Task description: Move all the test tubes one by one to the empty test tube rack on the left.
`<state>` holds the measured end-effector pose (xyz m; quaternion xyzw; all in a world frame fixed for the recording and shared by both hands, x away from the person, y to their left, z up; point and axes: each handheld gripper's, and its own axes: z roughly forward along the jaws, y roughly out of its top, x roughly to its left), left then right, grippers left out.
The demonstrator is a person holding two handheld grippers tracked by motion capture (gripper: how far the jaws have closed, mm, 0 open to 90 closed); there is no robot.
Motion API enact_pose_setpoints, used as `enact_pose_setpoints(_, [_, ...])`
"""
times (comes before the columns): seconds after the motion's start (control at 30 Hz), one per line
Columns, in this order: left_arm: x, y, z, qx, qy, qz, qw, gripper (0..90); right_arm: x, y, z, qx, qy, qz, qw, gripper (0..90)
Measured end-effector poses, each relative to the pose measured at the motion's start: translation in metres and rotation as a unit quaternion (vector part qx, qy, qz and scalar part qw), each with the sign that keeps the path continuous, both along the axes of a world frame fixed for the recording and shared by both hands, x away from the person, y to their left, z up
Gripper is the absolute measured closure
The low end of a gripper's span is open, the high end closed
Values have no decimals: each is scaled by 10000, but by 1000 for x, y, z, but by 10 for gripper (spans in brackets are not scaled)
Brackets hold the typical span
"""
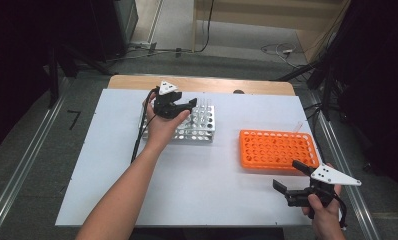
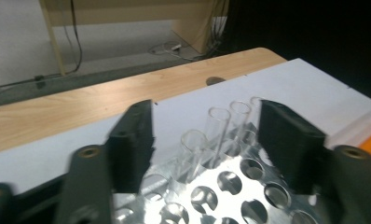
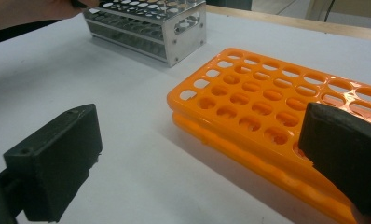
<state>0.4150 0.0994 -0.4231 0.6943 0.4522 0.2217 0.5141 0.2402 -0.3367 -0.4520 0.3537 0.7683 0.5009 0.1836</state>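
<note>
From the high view, the left gripper (image 1: 183, 103) is up over the metal rack (image 1: 199, 126), jaws spread wide and holding nothing, right above the rack's left part. That silver rack sits on the far-left part of the white board (image 1: 112, 165), long axis running left to right. A few clear tubes (image 1: 203, 104) stand upright along its far edge. Over to the right, the orange rack (image 1: 278, 149) lies flat, empty holes up, long side also left to right. The right gripper (image 1: 288, 176) hovers at the near-right corner, just near of the orange rack, jaws wide apart, nothing between them. The white board covers a wooden table (image 1: 267, 87); grey floor and cables lie beyond, dark on both sides.

Now the left gripper view: the left gripper (image 2: 205, 140) looks down on the metal rack (image 2: 230, 186), and four glass tubes (image 2: 219, 133) stand upright in a row between the parted jaws, untouched. Wooden table edge (image 2: 81, 105) behind, then grey floor.

Right gripper view: the right gripper (image 3: 197, 161) spread wide, one jaw hanging over the near corner of the orange rack (image 3: 267, 112), the other over bare white board (image 3: 104, 93). The metal rack (image 3: 160, 28) sits farther off, a hand (image 3: 30, 11) at its side.
</note>
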Motion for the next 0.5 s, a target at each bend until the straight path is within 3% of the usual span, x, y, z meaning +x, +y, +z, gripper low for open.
enact_pose_setpoints(0.1, [-11, 3, -1, 12, 25, -126, 9999, 161, 0, 0, 0, 4, -12, 2, 10000, 0])
enact_pose_setpoints(0.3, [-37, 14, -1, 28, 18, -319, 9995, 24, 1, 1, 0, 0, -19, -1, 10000, 0])
enact_pose_setpoints(0.5, [-63, 25, -1, -48, -45, -396, 9992, 0, 3, 2, 0, 23, 33, -12, 10000, 0])
